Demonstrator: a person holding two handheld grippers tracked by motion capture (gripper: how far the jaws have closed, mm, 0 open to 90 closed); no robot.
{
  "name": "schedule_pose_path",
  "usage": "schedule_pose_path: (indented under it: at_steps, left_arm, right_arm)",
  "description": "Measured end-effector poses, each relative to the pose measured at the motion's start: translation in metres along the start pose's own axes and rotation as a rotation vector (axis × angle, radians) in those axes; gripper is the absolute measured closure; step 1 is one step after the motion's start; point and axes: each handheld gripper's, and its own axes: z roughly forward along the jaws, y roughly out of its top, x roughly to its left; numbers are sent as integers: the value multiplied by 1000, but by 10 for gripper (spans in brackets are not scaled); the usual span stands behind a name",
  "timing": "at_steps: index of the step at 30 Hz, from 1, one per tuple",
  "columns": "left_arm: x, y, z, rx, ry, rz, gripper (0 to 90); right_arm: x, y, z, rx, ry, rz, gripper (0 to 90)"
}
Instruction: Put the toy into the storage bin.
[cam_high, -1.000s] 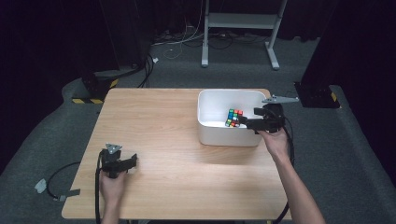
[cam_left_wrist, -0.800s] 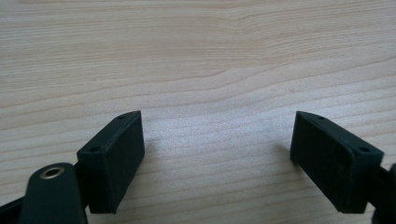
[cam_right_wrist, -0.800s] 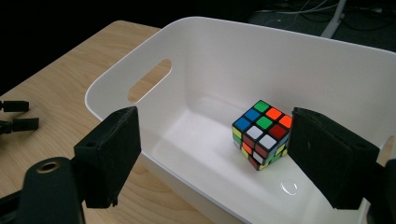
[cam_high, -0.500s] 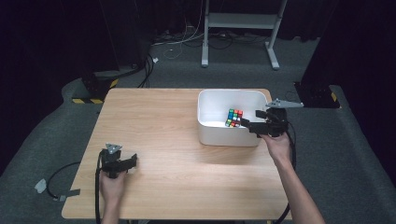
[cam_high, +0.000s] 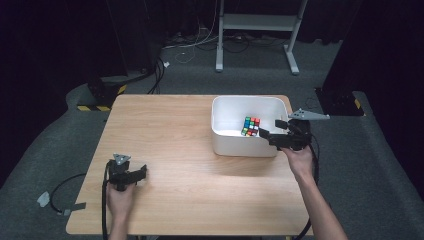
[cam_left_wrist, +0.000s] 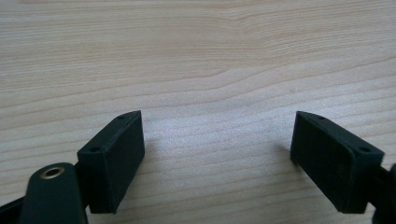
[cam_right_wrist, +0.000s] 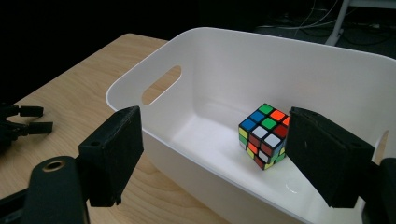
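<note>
Right tool (cam_high: 265, 134) is hanging over the bin's (cam_high: 235, 145) right-hand rim, w/ the jaws pointing in toward the cube (cam_high: 251, 126). In the right gripper view the jaws are standing apart w/ nothing pinched btwn them, and they've just been closing in a bit; the cube (cam_right_wrist: 265, 135) is sitting past the tips, just beside the jaw on that view's right, partly tucked behind it, but I can't tell if it's touching. So not gripping anything atm.

Cube's sitting on the bin floor, nearer the bin's right wall, tilted w/ a corner up. Green, blue, orange and white stickers are showing on top, red and yellow ones on the sides. The bin (cam_right_wrist: 196, 51) is white w/ a handle slot cut into its far end wall, and it's sitting at the far right corner of the surface (cam_high: 170, 125).

Left tool (cam_high: 142, 172) is resting near the front left corner of the surface, well apart from the bin, w/ a hand (cam_high: 120, 200) wrapped around it. Left gripper view has its jaws spread wide, just bare wood (cam_left_wrist: 201, 60) btwn them. Cable's trailing off the left edge down to the floor.
</note>
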Motion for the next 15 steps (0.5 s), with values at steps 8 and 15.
schedule_pose_path:
  at_steps: [8,15]
  left_arm:
    - [0,0,0,0,1,0,178]
    - [0,0,0,0,0,0,178]
  right_arm:
    - [3,-2,-8,-17,5,-5,195]
    - [8,-3,-14,-24,14,-15,196]
